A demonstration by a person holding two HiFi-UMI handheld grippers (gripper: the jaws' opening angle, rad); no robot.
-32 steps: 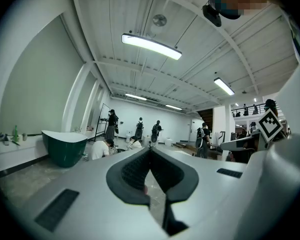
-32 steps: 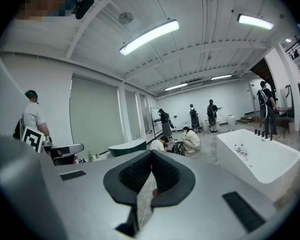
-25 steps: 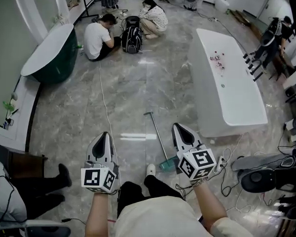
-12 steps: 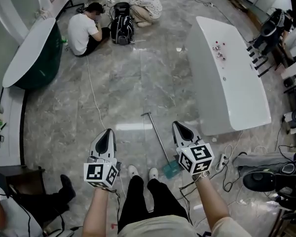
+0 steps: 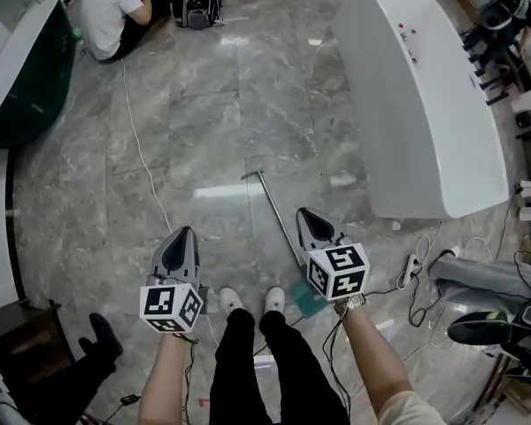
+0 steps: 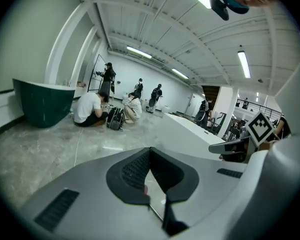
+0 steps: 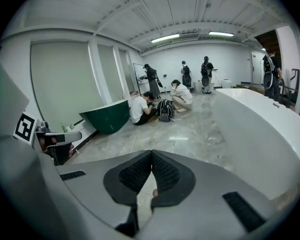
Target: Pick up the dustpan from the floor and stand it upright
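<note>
I see the dustpan [image 5: 299,301] lying down on the grey marble floor [image 5: 203,131]; it is not standing. Its pan is teal green, and from the head view I can see only a part of it, at the lower end. From the pan, a long thin metal handle [image 5: 279,218] runs straight, up and a little to the left in that view. It finishes with a short cross piece [image 5: 250,175]. The handle seems to rest flat on the floor.

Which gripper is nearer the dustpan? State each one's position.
Right. In the head view the right gripper sits beside the handle of the dustpan; the left gripper is well to its left, beyond the person's shoes.
</note>
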